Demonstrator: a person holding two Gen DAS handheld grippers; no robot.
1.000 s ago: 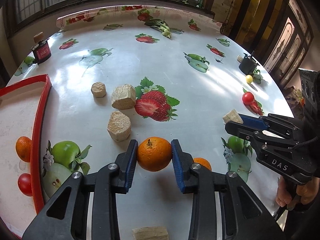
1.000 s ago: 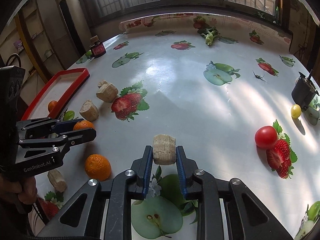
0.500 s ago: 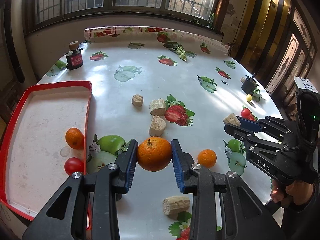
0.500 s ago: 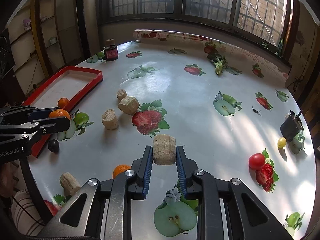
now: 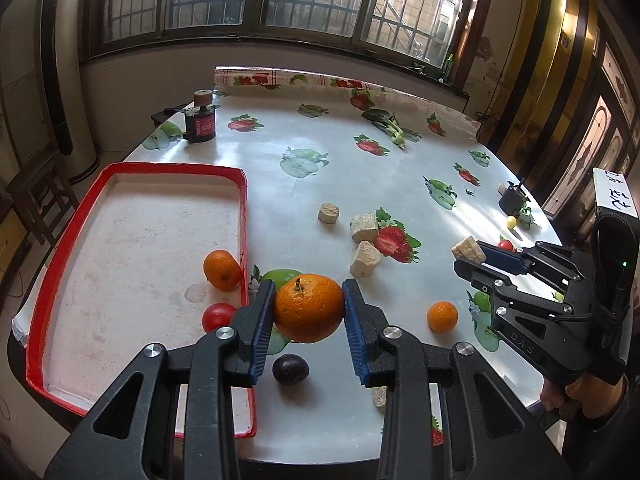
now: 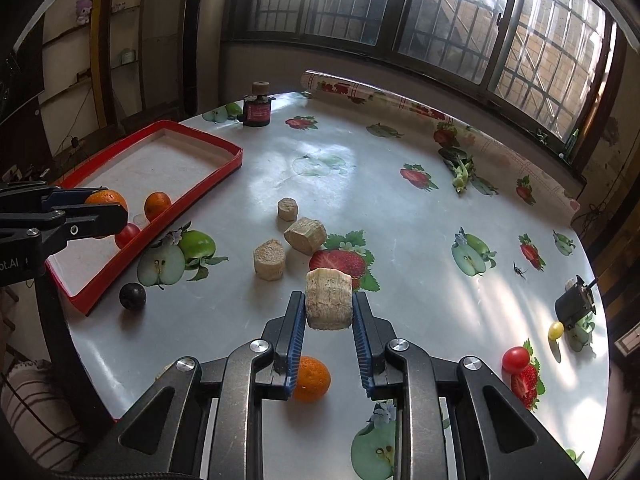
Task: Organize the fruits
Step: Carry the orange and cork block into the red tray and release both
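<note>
My left gripper (image 5: 309,312) is shut on a large orange (image 5: 308,307) and holds it high above the table, beside the right rim of the red tray (image 5: 242,216). The tray holds a small orange (image 5: 221,269) and a red tomato (image 5: 218,316). My right gripper (image 6: 328,314) is shut on a beige cork-like block (image 6: 329,299), lifted above the table; it also shows in the left wrist view (image 5: 468,252). A small orange (image 5: 441,316), a dark plum (image 5: 290,369), a red tomato (image 6: 515,358) and a yellow cherry tomato (image 6: 555,330) lie on the table.
Three beige blocks (image 6: 305,234) lie mid-table near a printed strawberry. Another block (image 5: 379,395) lies near the front edge. A dark jar (image 6: 257,109) stands at the back left, a small black device (image 6: 575,305) at the right edge, and a green vegetable (image 6: 460,172) far back.
Both grippers have risen well above the table with their loads. The left gripper has shifted left toward the tray, so the whole tray and the plum have come into view.
</note>
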